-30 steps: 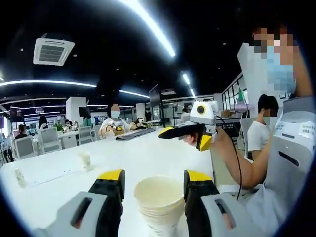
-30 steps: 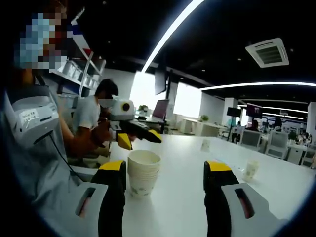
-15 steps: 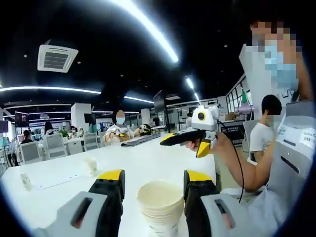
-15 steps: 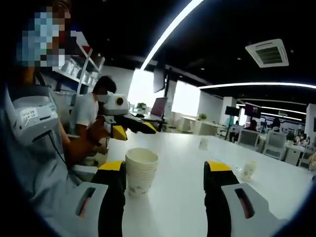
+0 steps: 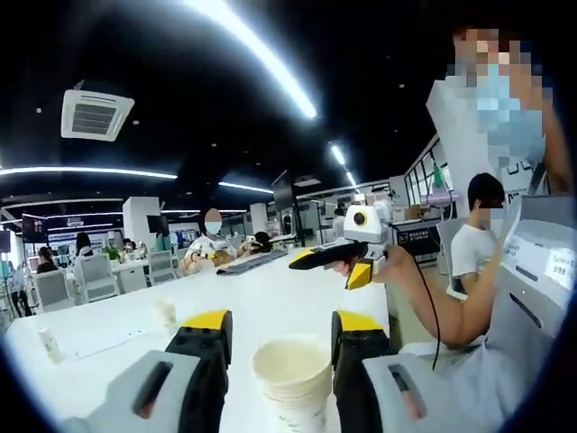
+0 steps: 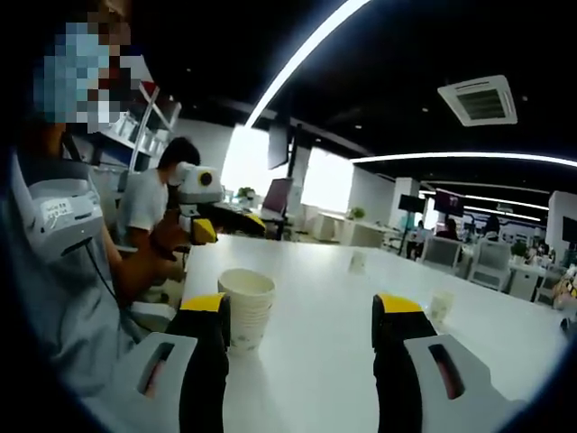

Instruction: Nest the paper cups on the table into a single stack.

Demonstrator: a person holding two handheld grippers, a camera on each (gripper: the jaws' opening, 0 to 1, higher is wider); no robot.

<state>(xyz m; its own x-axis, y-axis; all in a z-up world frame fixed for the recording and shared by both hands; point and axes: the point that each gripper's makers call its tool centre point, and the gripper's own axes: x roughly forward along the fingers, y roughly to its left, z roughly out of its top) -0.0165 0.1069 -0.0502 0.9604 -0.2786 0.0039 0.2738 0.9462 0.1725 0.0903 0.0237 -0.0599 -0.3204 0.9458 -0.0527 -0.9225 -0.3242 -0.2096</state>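
Observation:
A stack of nested paper cups [image 5: 293, 379] stands on the white table [image 5: 261, 289], right in front of my left gripper [image 5: 281, 323], whose jaws are open on either side of it. In the right gripper view the same stack [image 6: 245, 307] sits just beyond the left jaw of my right gripper [image 6: 299, 307], which is open and holds nothing. A hand holds the right gripper [image 5: 305, 257] above the table past the stack. The left gripper [image 6: 248, 221] hangs behind and above the stack. Single small cups [image 5: 167, 311] [image 5: 50, 343] stand far off on the table, as do two cups [image 6: 358, 262] [image 6: 442, 307].
The person's arm and grey top [image 5: 532, 271] fill the right side of the left gripper view. Other people sit at desks and chairs [image 5: 95, 271] beyond the table. The table's near edge [image 6: 180, 271] runs beside the person.
Both cameras have drifted a little, so the stack sits lower and further left in the right gripper view. The stack itself has stayed on the table, and both grippers remain open.

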